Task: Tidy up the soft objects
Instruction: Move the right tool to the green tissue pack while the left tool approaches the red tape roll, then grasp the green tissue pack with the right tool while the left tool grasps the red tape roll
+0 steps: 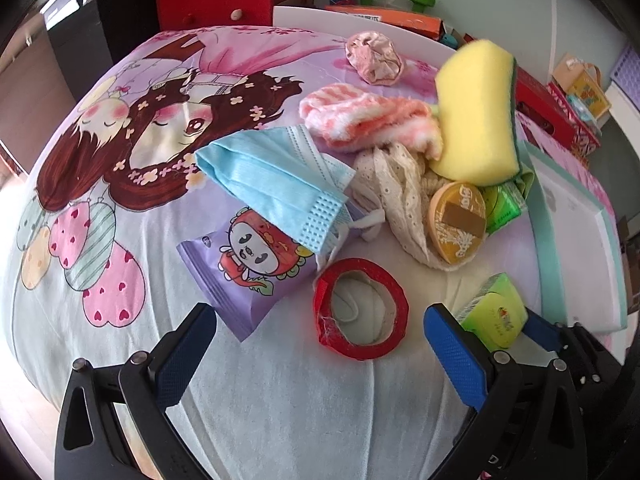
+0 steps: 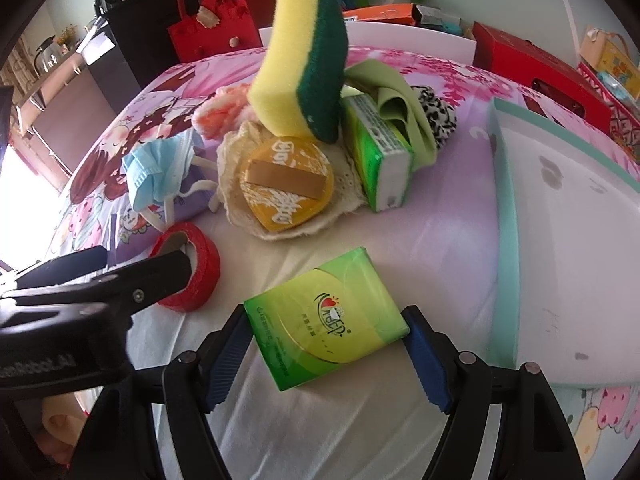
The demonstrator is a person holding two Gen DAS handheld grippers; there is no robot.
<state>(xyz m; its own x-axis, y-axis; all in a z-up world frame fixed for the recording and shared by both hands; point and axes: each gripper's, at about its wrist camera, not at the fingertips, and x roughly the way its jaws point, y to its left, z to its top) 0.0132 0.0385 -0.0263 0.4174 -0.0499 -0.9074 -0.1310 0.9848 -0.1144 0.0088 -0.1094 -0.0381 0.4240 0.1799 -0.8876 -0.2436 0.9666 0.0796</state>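
Observation:
A pile of soft things lies on the cartoon bedsheet [image 1: 100,184]: a yellow-green sponge [image 1: 476,116] [image 2: 304,64], a blue face mask [image 1: 276,184], an orange striped cloth [image 1: 364,120], cream lace [image 1: 396,196], an orange puff [image 2: 286,184] and a purple packet [image 1: 248,276]. My left gripper [image 1: 320,340] is open just before a red tape roll [image 1: 360,308]. My right gripper [image 2: 326,340] is shut on a green tissue pack [image 2: 324,316], both pads pressing its sides; the pack also shows in the left wrist view [image 1: 494,312].
A white box with a teal rim [image 2: 560,240] stands at the right. A second green tissue pack [image 2: 376,152] and a black-white scrunchie [image 2: 438,116] lie behind the pile. Red bags [image 2: 212,28] and boxes [image 2: 528,64] line the far edge.

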